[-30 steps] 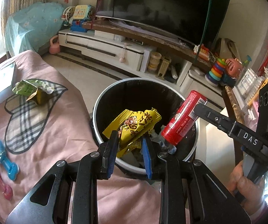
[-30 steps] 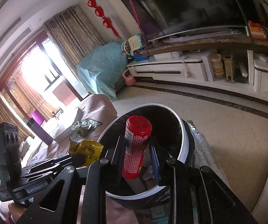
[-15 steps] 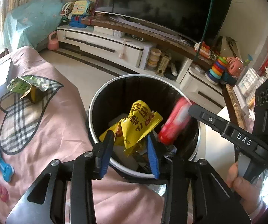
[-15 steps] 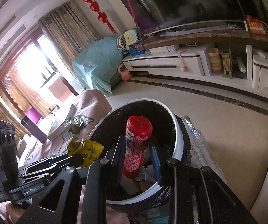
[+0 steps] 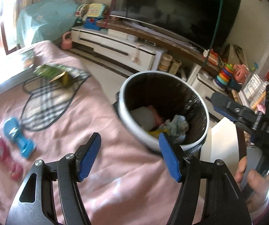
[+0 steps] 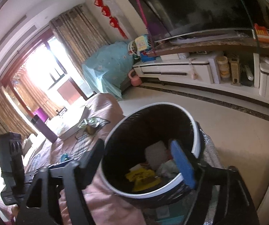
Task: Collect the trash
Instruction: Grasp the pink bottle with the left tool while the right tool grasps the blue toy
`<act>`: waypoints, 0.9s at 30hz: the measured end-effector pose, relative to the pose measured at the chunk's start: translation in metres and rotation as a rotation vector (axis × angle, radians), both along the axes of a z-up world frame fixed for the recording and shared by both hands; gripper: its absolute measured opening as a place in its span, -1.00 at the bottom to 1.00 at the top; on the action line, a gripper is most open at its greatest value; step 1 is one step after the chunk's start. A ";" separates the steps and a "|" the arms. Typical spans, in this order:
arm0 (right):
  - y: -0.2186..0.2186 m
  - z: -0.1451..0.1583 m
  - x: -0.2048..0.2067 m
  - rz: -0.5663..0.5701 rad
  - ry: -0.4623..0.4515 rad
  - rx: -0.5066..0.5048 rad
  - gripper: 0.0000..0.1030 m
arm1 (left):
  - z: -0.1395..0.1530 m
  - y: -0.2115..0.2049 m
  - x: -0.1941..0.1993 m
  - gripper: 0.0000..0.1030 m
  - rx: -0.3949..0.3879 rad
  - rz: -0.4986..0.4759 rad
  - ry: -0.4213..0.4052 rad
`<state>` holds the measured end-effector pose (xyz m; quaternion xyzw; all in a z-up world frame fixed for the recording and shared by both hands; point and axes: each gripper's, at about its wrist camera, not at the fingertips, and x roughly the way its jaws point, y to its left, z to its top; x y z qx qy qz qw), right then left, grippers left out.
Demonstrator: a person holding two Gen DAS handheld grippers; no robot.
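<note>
Bin (image 5: 164,142): smooth white plastic rim, lined with a glossy black plastic bag. Inside, a crinkled yellow wrapper (image 6: 143,178) of shiny film, crumpled pale paper (image 5: 178,125) and a matt white pad (image 6: 156,152). Cover (image 5: 97,112): soft matt pink cloth, lightly creased, with a stitched checked patch. Green packet (image 5: 54,72): glossy printed foil. Blue toy (image 5: 17,136): hard shiny plastic. Left gripper (image 5: 129,156): matt black plastic arms, bright metal screws, ribbed blue rubbery pads (image 5: 169,157). Television (image 5: 179,9): glossy dark screen. Cabinet (image 6: 181,71): glossy white fronts under a polished stone-like top. Floor (image 6: 228,127): smooth pale tile.
</note>
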<state>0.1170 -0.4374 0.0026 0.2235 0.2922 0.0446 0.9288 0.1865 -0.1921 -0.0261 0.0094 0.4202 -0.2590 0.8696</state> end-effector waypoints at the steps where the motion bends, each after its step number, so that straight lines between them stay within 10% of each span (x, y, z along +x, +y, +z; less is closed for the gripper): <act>1: 0.009 0.002 -0.001 0.018 -0.005 -0.006 0.66 | -0.001 0.006 -0.002 0.27 -0.005 0.012 0.004; 27: 0.163 -0.025 0.007 0.266 0.002 -0.119 0.88 | -0.030 0.201 -0.032 0.27 -0.046 0.380 0.091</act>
